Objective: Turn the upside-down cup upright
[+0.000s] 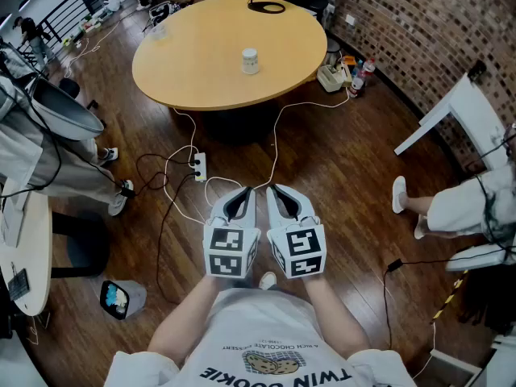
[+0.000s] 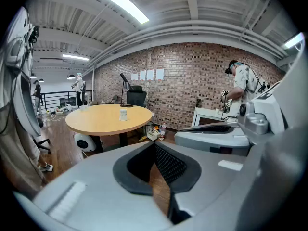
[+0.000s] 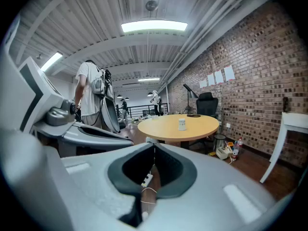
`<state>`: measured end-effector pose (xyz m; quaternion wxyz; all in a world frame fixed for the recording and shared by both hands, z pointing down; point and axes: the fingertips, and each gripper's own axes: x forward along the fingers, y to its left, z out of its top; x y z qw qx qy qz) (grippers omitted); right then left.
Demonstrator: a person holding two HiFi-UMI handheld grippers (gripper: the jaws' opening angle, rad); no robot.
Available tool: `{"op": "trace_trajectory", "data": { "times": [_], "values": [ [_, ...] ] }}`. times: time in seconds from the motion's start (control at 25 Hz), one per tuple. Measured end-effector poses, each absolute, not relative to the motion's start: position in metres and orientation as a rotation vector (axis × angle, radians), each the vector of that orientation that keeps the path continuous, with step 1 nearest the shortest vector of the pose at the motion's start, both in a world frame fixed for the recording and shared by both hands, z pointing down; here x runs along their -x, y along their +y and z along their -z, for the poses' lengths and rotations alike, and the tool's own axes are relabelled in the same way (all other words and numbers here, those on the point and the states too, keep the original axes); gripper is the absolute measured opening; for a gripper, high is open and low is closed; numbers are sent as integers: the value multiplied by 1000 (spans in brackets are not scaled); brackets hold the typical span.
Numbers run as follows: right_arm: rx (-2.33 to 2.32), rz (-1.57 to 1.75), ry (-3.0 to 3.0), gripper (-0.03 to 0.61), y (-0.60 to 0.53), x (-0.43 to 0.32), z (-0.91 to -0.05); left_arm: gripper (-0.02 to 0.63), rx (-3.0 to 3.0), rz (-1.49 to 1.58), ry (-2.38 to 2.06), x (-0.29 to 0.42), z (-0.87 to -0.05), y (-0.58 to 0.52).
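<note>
A small white cup [image 1: 251, 60] stands near the middle of a round wooden table [image 1: 201, 63], far ahead of both grippers. My left gripper [image 1: 248, 191] and right gripper [image 1: 272, 189] are held side by side over the wooden floor, well short of the table, both shut with nothing between the jaws. In the left gripper view the cup [image 2: 123, 114] sits on the table [image 2: 103, 121] beyond my left gripper [image 2: 155, 144]. From the right gripper view, the cup [image 3: 182, 124] shows on the table [image 3: 192, 126] past my right gripper [image 3: 154, 146].
A power strip [image 1: 199, 166] and loose cables [image 1: 173, 185] lie on the floor between me and the table. A black cable loop [image 1: 267, 7] lies at the table's far edge. People stand left [image 1: 48, 135] and right [image 1: 468, 204]. Bottles and a box [image 1: 343, 72] sit by the brick wall.
</note>
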<state>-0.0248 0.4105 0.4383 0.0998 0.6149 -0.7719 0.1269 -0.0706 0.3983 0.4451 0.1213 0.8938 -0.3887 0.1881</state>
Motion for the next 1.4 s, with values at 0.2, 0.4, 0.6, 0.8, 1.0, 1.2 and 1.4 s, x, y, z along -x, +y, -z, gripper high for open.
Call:
{"op": "trace_trajectory", "data": {
  "times": [0.2,0.4,0.6,0.8,1.0,1.2,1.4],
  "values": [
    [-1811,-374,-2270,5,365,28,-449,3,-2601,-536,-1113,69,-457,351],
    [-1808,-390,-2245,5,299,24,-449,3,-2599,-515,-1084,60,-456,284],
    [-1824,-424,-2209,8,223,21,-447,3,-2597,-518,-1038,58,-452,210],
    [-1836,-446,-2190,11,165,31,-451,3,-2604,-499,-1007,63,-454,153],
    [-1853,-460,-2178,23,110,26,-450,3,-2607,-496,-979,59,-453,102],
    [-1871,-488,-2161,60,68,12,-449,3,-2584,-500,-975,57,-453,67],
    [-1894,-534,-2136,104,29,-8,-467,3,-2554,-532,-970,50,-467,37]
  ]
}}
